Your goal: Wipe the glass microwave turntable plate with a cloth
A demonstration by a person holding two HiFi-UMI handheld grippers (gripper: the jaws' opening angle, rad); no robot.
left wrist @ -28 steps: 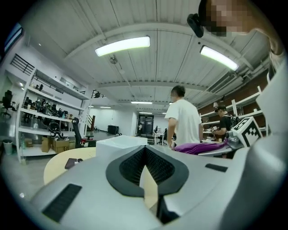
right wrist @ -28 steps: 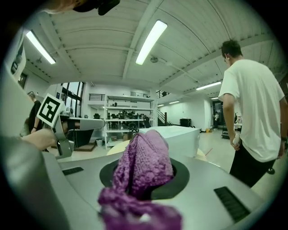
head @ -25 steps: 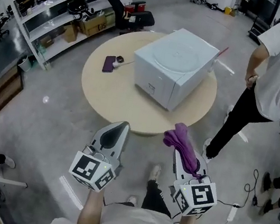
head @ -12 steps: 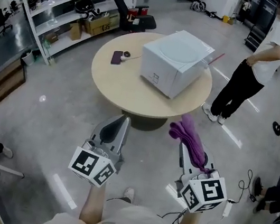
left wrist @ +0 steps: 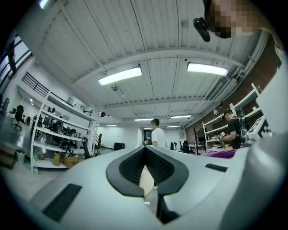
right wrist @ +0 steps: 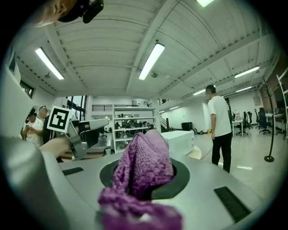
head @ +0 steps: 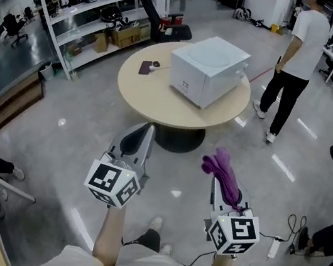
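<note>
1. The round bench (head: 136,95) and white microwave (head: 208,71) are sitting smaller and higher in the frame than a second ago. The bystander (head: 297,60) is now standing at upper right. The wearer is well apart from the bench, so wiping is not yet starting.
2. A faint round outline on the microwave's top may be the glass plate (head: 215,56); it is too faint to be sure.
3. The right claw (head: 216,175) (right wrist: 145,182) is clamping the purple cloth (head: 225,169) (right wrist: 143,164), which is bunching above its jaws.
4. The left claw (head: 144,130) (left wrist: 145,152) is holding its jaws tip to tip, gripping nothing.
</note>
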